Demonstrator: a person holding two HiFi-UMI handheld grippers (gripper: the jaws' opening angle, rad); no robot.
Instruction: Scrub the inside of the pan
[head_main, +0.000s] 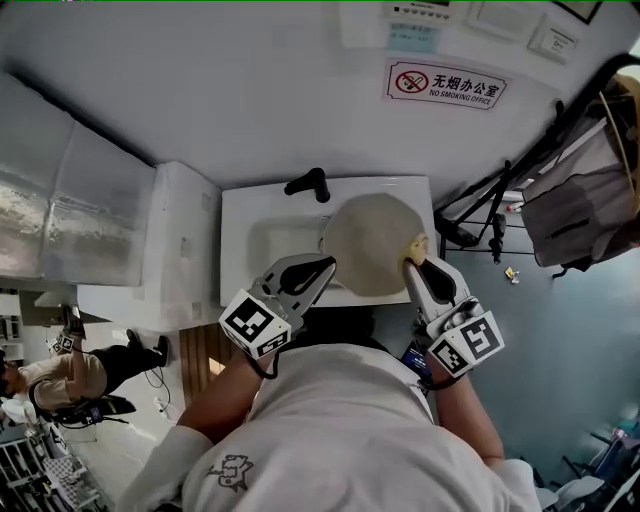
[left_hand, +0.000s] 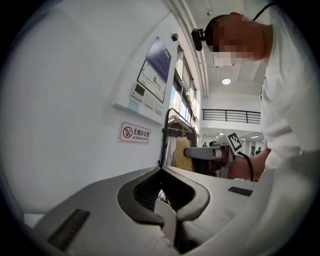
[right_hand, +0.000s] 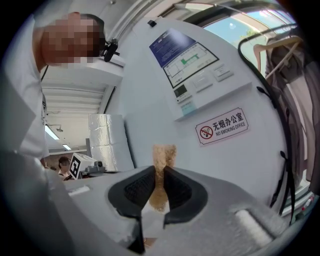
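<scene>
A round pan (head_main: 372, 245) with a cream-coloured inside lies over the right part of the white basin (head_main: 255, 245). In the head view my left gripper (head_main: 328, 264) hangs at the pan's near left edge. Its jaws are shut and I see nothing between them in the left gripper view (left_hand: 161, 172). My right gripper (head_main: 410, 262) is at the pan's near right edge, shut on a thin tan sponge (head_main: 418, 246). The sponge (right_hand: 164, 155) sticks out past the fingertips. Both grippers point about level at the wall, and neither gripper view shows the pan.
A black tap (head_main: 310, 185) stands at the basin's back edge. A no-smoking sign (head_main: 445, 83) hangs on the wall. A black coat rack with a bag (head_main: 575, 205) is at the right, a white cabinet (head_main: 185, 235) at the left. A person (head_main: 55, 378) stands far left.
</scene>
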